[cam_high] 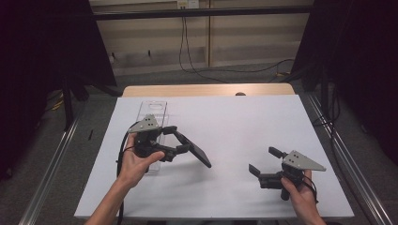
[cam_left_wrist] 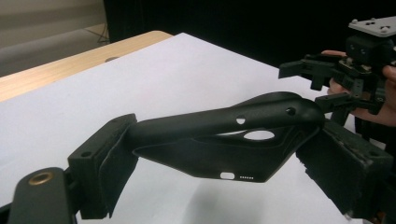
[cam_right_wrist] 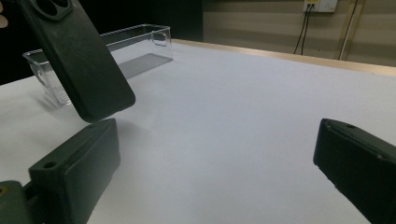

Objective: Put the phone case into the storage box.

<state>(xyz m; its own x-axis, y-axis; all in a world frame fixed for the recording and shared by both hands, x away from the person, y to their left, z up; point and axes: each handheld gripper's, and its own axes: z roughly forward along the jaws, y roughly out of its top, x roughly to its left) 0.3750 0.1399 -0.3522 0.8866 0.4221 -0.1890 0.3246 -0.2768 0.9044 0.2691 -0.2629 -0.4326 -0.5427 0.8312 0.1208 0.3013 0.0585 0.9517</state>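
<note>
So the left tongs are clenched across a black phone case, which hangs in the air above the worktop, left of centre and just right of the clear tray. In the left gripper view the case is visibly bowed between the jaws, so it's soft and being squeezed pretty hard. The right tongs sit released near the right front corner, jaws wide apart, well away from the case.

My read is the step in hand is a hand-over or a two-handed hold, though it could just as well be headed for the tray; hard to say from here.

Tips if it's the hand-over:
- Bring the right tongs in toward the free lower end of the case, the end pointing right and down, not the middle where it's buckled.
- Close on a flat edge, clear of the camera cutout, so the pads get a proper bite.
- Don't loosen the left until the right has it firmly; a bent case will spring when let go.
- Ease the left squeeze a bit first so it flattens out.
</note>
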